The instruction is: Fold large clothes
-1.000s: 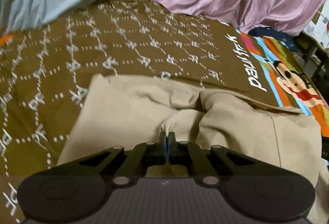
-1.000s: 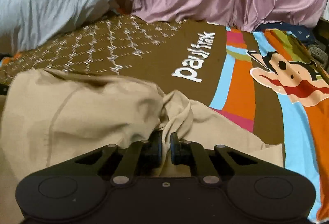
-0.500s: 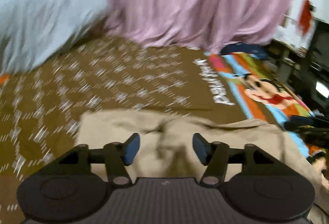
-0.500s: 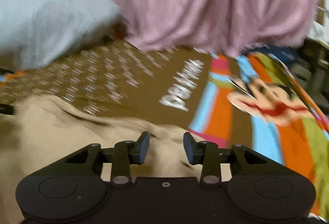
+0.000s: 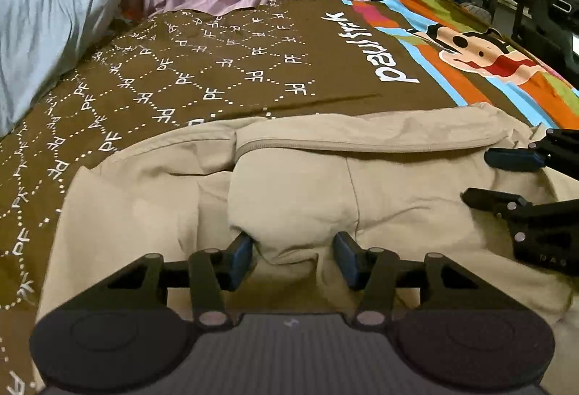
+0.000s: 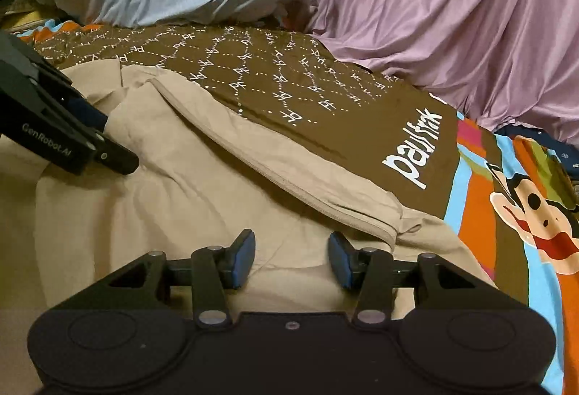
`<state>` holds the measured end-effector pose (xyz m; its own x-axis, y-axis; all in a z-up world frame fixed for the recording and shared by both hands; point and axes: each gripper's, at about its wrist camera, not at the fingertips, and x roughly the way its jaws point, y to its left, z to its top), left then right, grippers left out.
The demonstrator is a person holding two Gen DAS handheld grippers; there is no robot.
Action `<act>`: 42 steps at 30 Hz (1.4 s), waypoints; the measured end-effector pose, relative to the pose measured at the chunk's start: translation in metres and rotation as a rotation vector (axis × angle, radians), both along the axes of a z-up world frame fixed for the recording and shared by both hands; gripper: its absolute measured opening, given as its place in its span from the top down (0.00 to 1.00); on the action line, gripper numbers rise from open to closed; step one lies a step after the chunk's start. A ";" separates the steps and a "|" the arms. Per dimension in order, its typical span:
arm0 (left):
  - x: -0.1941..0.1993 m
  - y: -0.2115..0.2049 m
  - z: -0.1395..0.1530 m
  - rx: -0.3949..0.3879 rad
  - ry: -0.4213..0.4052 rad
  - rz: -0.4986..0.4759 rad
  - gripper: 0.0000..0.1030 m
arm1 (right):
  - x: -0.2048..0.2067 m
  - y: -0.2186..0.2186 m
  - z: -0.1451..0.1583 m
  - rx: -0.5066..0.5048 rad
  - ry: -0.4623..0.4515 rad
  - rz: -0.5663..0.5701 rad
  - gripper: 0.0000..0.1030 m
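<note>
Brown printed bedspread [image 5: 224, 69] carries the beige garment [image 5: 296, 185], folded over at its near edge. Your left claw [image 5: 293, 259] is closing, pads not yet pressing the fabric bulge between them; your right claw [image 6: 291, 259] is opening, empty, over flat cloth. Pinch both layers at matching points before lifting.

Both cameras rode low on the claws, looking forward and down across the bed [image 5: 224, 69]. The left view sat close over the tan garment [image 5: 296, 185], the right claw [image 5: 506, 174] poking in from its right edge. The right view faced likewise, sharing garment, brown bedspread and pink curtain [image 6: 452, 15], the left claw [image 6: 105, 138] at its left.
</note>
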<state>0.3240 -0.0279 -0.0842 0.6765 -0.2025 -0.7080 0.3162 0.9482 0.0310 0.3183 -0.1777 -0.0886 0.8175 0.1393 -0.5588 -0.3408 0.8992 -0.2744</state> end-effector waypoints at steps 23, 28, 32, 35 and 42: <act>-0.306 0.060 0.081 0.142 -0.144 -0.066 0.00 | -0.321 -0.008 0.087 -0.181 0.064 0.314 0.01; -0.337 0.051 0.072 0.171 -0.090 -0.150 0.00 | -0.351 0.010 0.053 -0.288 0.201 0.382 0.01; -0.356 0.043 0.063 0.277 -0.047 -0.264 0.00 | -0.352 0.016 0.031 -0.296 0.282 0.344 0.01; -0.368 0.030 0.051 0.396 -0.051 -0.322 0.00 | -0.347 0.017 0.018 -0.312 0.335 0.299 0.01; -0.357 0.007 0.016 0.644 0.015 -0.334 0.03 | -0.345 0.011 0.015 -0.305 0.321 0.273 0.01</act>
<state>-0.0332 -0.0207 -0.0680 0.6406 0.0639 -0.7652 0.5904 0.5962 0.5441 -0.0271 -0.1669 -0.0732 0.5547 0.1151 -0.8240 -0.6620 0.6610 -0.3533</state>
